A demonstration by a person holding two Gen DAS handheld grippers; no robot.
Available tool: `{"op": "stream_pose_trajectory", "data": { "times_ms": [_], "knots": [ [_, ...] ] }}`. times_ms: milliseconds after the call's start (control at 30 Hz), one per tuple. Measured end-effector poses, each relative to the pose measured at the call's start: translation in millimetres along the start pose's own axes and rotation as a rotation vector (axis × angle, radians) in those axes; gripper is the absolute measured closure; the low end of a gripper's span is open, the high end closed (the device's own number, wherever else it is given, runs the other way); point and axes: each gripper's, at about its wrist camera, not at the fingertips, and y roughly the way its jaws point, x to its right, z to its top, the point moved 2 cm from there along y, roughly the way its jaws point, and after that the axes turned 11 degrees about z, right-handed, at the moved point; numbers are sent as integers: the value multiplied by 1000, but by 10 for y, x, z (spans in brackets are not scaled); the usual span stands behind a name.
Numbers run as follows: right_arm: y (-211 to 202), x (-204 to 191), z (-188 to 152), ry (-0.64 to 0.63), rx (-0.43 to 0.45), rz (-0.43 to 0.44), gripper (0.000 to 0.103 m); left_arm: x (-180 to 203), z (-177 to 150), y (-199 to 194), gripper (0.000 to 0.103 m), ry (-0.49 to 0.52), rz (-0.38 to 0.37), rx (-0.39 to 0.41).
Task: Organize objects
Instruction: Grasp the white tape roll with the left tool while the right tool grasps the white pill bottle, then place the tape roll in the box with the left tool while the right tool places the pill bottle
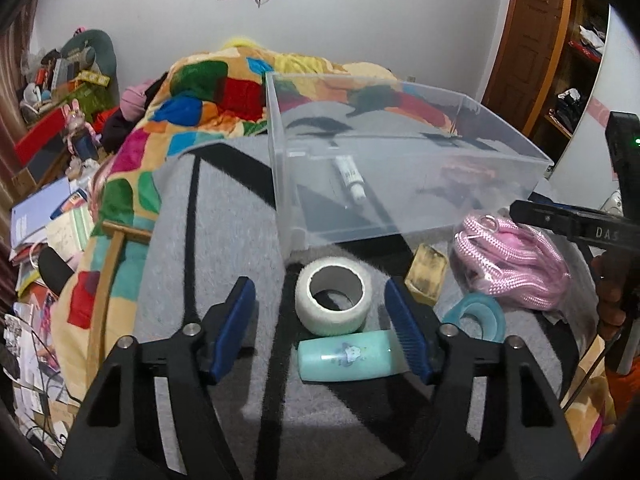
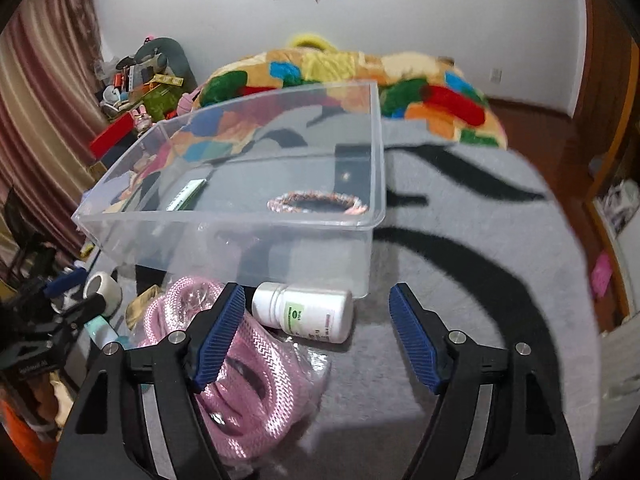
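Observation:
A clear plastic bin (image 1: pixel 404 216) (image 2: pixel 240 240) stands on the grey blanket and holds a small tube (image 1: pixel 351 180) and a beaded bracelet (image 2: pixel 318 202). My left gripper (image 1: pixel 320 328) is open around a white tape roll (image 1: pixel 334 296), with a mint bottle (image 1: pixel 348 355) lying just below it. Bagged pink cord (image 1: pixel 516 264) (image 2: pixel 256 372), a blue tape ring (image 1: pixel 478 314) and a yellow block (image 1: pixel 426 276) lie to the right. My right gripper (image 2: pixel 318 336) is open over a lying white pill bottle (image 2: pixel 306 314), its left finger over the cord.
A patchwork quilt (image 1: pixel 200 104) is heaped behind the bin. Books and clutter (image 1: pixel 52 216) fill the floor at the left. A wooden door (image 1: pixel 532 40) and shelves stand at the right. The grey blanket (image 2: pixel 480 280) extends right of the bin.

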Motion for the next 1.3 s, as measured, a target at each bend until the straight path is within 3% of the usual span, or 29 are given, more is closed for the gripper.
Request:
{"op": "stream_pose_trajectory", "data": {
  "times_ms": [133, 200, 333, 567, 800, 1033, 1300],
  "knots": [
    [66, 62, 2, 39, -4, 31, 32, 43, -21, 58, 45, 0, -13, -9],
    [73, 48, 0, 22, -5, 30, 43, 64, -26, 71, 51, 0, -13, -7],
    [53, 52, -21, -8, -13, 2, 51, 103, -25, 51, 64, 15, -12, 4],
    [-111, 76, -100, -34, -2, -2, 51, 74, 3, -109, 65, 6, -6, 49],
    [-466, -66, -85, -78, 67, 16, 51, 59, 138, -366, 65, -1, -20, 115],
    [-758, -386, 101, -156, 148, 41, 51, 87, 403, -655, 65, -2, -28, 214],
    [-724, -721, 401, -236, 191, 58, 51, 186, 729, -666, 65, -12, -75, 243]
  ]
}}
